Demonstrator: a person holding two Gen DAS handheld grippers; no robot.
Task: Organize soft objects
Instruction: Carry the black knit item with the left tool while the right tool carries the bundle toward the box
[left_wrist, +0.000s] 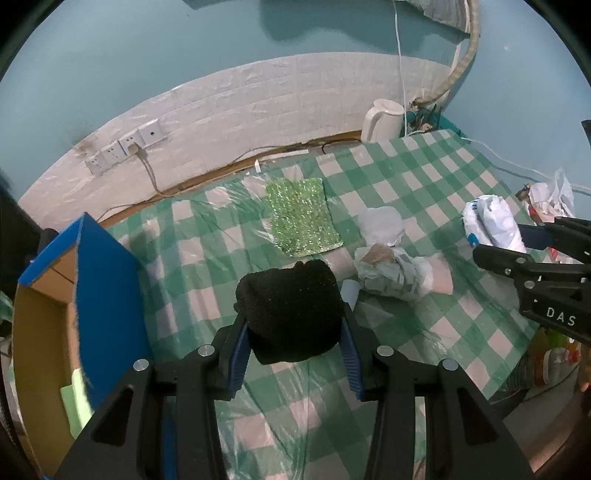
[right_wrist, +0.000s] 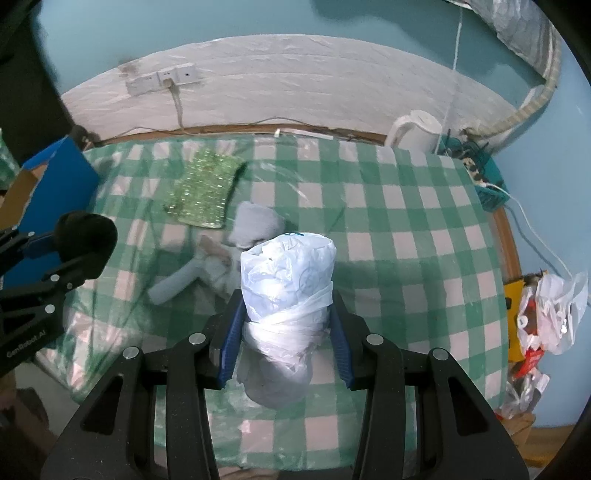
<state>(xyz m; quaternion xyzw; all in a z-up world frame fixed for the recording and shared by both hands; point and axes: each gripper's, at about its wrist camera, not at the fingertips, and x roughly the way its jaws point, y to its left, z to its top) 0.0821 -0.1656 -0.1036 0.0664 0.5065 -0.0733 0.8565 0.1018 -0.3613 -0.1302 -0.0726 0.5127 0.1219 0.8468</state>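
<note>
My left gripper (left_wrist: 293, 325) is shut on a black knitted bundle (left_wrist: 290, 310), held above the green-checked table; it also shows in the right wrist view (right_wrist: 86, 245). My right gripper (right_wrist: 284, 328) is shut on a rolled white plastic bag (right_wrist: 286, 288), held above the table; the bag shows at the right in the left wrist view (left_wrist: 493, 225). On the table lie a green sequined pouch (left_wrist: 301, 221), also in the right wrist view (right_wrist: 205, 190), a grey sock (right_wrist: 255, 223) and a crumpled pale bag bundle (left_wrist: 395, 273).
An open cardboard box with blue sides (left_wrist: 74, 295) stands at the table's left edge, also in the right wrist view (right_wrist: 55, 173). A white kettle (left_wrist: 382, 120) stands at the back right by the wall. Plastic bags (right_wrist: 550, 310) hang off the table's right side.
</note>
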